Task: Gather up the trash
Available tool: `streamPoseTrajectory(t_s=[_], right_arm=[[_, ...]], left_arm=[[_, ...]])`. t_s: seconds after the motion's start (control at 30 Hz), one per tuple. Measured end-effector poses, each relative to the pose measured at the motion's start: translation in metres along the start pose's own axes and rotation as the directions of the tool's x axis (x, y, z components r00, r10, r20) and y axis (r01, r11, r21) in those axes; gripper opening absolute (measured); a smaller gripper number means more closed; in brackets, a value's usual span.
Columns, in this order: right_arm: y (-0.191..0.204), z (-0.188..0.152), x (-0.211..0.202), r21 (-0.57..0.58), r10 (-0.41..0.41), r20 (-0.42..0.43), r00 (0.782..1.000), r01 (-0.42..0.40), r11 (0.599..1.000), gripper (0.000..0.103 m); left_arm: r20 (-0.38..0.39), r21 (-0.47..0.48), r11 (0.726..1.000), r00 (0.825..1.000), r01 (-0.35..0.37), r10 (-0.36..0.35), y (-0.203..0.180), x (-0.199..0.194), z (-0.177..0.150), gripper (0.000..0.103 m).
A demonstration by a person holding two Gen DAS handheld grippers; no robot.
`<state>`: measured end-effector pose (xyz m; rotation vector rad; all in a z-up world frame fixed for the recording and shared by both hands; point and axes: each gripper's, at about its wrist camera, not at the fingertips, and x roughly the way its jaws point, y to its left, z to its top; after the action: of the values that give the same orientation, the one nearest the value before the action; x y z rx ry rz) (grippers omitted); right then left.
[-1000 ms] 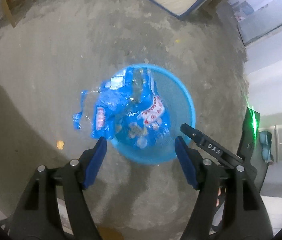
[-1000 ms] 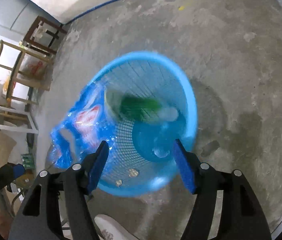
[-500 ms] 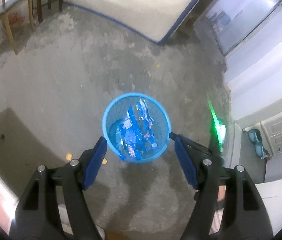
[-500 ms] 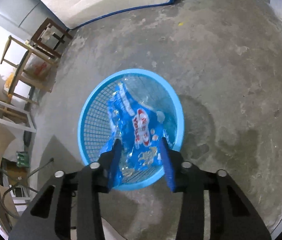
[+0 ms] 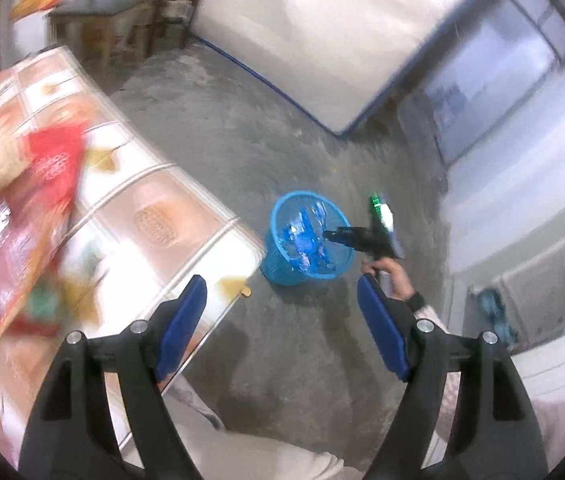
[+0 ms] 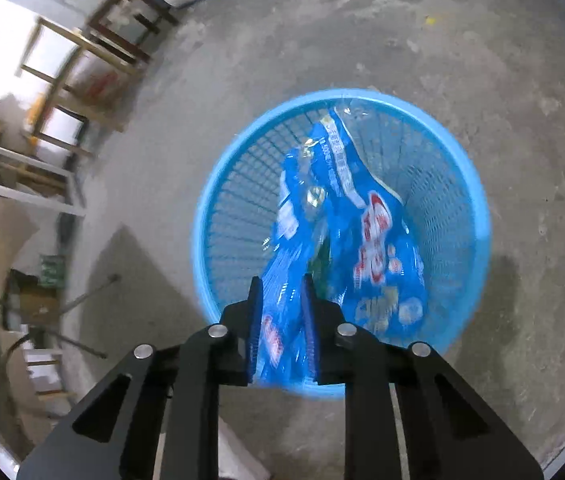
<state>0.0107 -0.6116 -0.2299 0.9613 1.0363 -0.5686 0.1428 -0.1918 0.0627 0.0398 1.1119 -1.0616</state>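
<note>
Left wrist view: left gripper (image 5: 280,314) jaws apart, just widened, nothing between them. Basket (image 5: 282,270) on the floor just beside the worktop (image 5: 154,216); red wrapper (image 5: 48,164) on the worktop.

Right wrist view: right gripper (image 6: 281,312), jaws just closing, clamped on the blue wrapper (image 6: 378,240) inside the basket (image 6: 238,200).

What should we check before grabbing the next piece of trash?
1. Blue wrapper inside the basket: ok.
2. Right tool free of the wrapper: not ok, its jaws have just been closing and pinch it.
3. Left tool empty: ok, its jaws have just been opening with nothing between.
4. Basket upright: ok.
5. Red packet on the table seen sharply: not ok, blurred.
</note>
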Motion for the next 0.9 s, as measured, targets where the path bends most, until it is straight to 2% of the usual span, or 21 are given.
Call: streamPoseTrajectory(t_s=[0.1, 0.17, 0.23, 0.3, 0.37, 0.47, 0.57, 0.6, 0.77, 0.83, 0.9], right_arm=[[0.003, 0.016, 0.045, -0.003, -0.101, -0.055, 0.993, 0.101, 0.995, 0.015], [-0.003, 0.022, 0.078, 0.003, -0.171, -0.131, 0.977, 0.173, 0.985, 0.014], [-0.013, 0.022, 0.107, 0.022, -0.243, -0.210, 0.947, 0.253, 0.967, 0.013], [-0.018, 0.025, 0.117, 0.032, -0.283, -0.230, 0.931, 0.298, 0.954, 0.013], [-0.018, 0.028, 0.119, 0.035, -0.297, -0.236, 0.925, 0.313, 0.949, 0.013], [-0.006, 0.030, 0.113, -0.008, -0.347, -0.203, 0.916, 0.353, 0.936, 0.013], [0.005, 0.027, 0.091, -0.019, -0.345, -0.124, 0.930, 0.346, 0.938, 0.012], [0.009, 0.026, 0.084, -0.032, -0.363, -0.095, 0.927, 0.362, 0.932, 0.011], [0.023, 0.025, 0.038, -0.100, -0.509, 0.089, 0.856, 0.517, 0.850, 0.011], [0.021, 0.027, 0.025, -0.079, -0.491, 0.103, 0.865, 0.499, 0.863, 0.011], [0.020, 0.026, 0.019, -0.070, -0.432, 0.081, 0.898, 0.438, 0.896, 0.011]], left_arm=[[0.099, -0.061, 0.998, 0.995, -0.008, 0.014, 0.030, -0.040, -0.022, 0.073], [0.158, -0.091, 0.996, 0.987, -0.021, 0.035, 0.044, -0.064, -0.033, 0.074], [0.183, -0.105, 0.994, 0.982, -0.024, 0.043, 0.051, -0.078, -0.039, 0.074], [0.203, -0.115, 0.993, 0.978, -0.029, 0.052, 0.061, -0.092, -0.043, 0.074], [0.217, -0.103, 0.994, 0.975, -0.028, 0.050, 0.065, -0.099, -0.042, 0.074], [0.240, -0.106, 0.994, 0.970, -0.021, 0.046, 0.071, -0.104, -0.041, 0.074], [0.245, -0.120, 0.993, 0.969, -0.005, 0.035, 0.080, -0.103, -0.039, 0.075], [0.246, -0.124, 0.992, 0.969, -0.002, 0.032, 0.082, -0.102, -0.041, 0.075], [0.244, -0.148, 0.989, 0.969, 0.008, 0.028, 0.094, -0.098, -0.044, 0.075], [0.244, -0.152, 0.988, 0.970, 0.013, 0.024, 0.097, -0.097, -0.045, 0.075], [0.245, -0.149, 0.989, 0.969, 0.015, 0.022, 0.098, -0.097, -0.045, 0.075]])
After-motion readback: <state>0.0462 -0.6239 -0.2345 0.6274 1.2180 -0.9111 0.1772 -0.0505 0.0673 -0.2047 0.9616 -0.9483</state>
